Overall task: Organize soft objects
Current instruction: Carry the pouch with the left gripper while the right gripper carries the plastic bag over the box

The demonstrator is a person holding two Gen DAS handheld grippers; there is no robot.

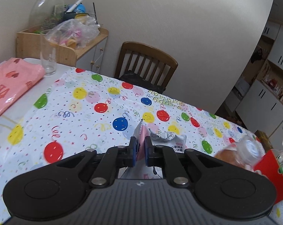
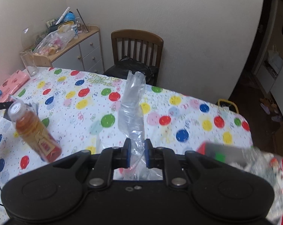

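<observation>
Left wrist view, your grip: your left gripper is clamped on a pink and silver packet, which stands up between the blue pads and reaches ahead of them over the balloon-print tablecloth.

Left wrist view, around the tool: a crumpled silver wrapper sits just right of the fingertips; whether it belongs to the same packet you cannot tell. Far to your left lie a pink heart-print bag and an empty glass. At right, blurred, are a bottle's cap end and a red box.

Right wrist view, your grip: your right gripper pinches a clear plastic bag at its bunched neck, the rest rising straight ahead of the fingers.

Right wrist view, around the tool: a tea bottle appears tilted to your left, blurred. The red box shows low at right, smeared.

Step in hand: both soft items look lifted and in carry, judging by the blur.

Next move: you likely need one common spot; the red box beside your right tool seems the candidate. Keep the limp bag from snagging the bottle.
</observation>
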